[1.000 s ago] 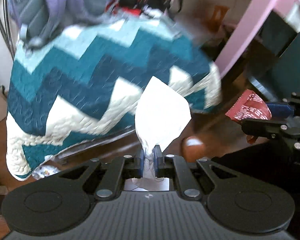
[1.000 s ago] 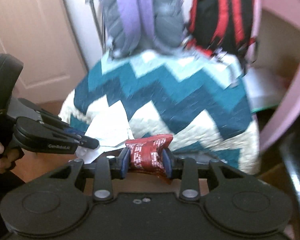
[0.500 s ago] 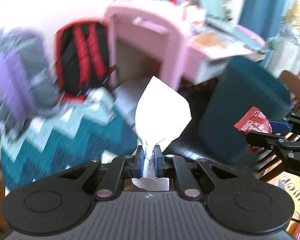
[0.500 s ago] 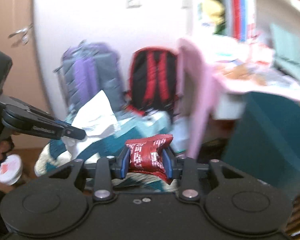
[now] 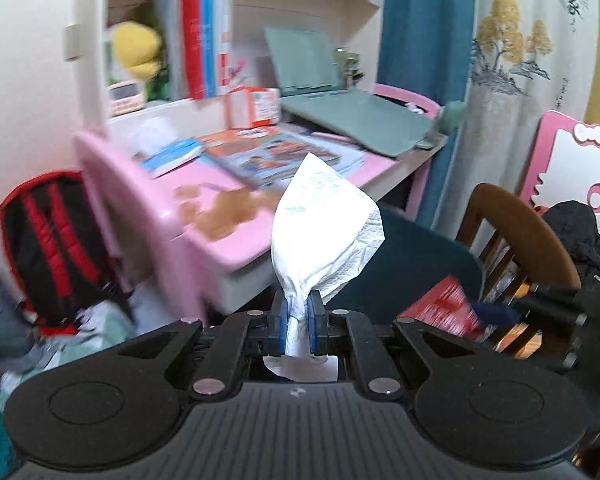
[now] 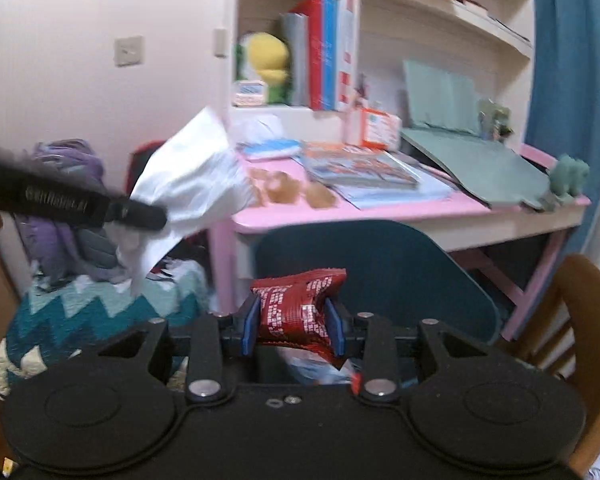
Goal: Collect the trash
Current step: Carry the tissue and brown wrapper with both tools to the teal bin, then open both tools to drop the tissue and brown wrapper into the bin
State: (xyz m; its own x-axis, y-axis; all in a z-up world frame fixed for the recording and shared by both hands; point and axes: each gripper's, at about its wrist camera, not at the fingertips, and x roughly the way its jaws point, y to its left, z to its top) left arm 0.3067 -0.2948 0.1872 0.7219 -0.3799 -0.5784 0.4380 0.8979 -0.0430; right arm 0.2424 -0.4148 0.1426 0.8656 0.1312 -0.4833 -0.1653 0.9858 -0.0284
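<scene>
Your left gripper (image 5: pixel 297 320) pinches the crumpled neck of a white tissue (image 5: pixel 324 232) between its blue pads; the thin, creased sheet fans up toward 12 o'clock. Your right gripper (image 6: pixel 294 324) clamps a glossy, crinkled red wrapper (image 6: pixel 298 304) with white print, squeezed to a waist. Only the right view shows the wrapper sharply; in the left view it is a red blur at 3 o'clock. Beyond both, at 12 o'clock, stands a smooth pink desk (image 6: pixel 380 210) with a rounded teal chair back (image 6: pixel 380 272) before it.

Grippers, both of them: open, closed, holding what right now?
Left gripper: closed on white crumpled paper.
Right gripper: closed on red snack wrapper.
</scene>
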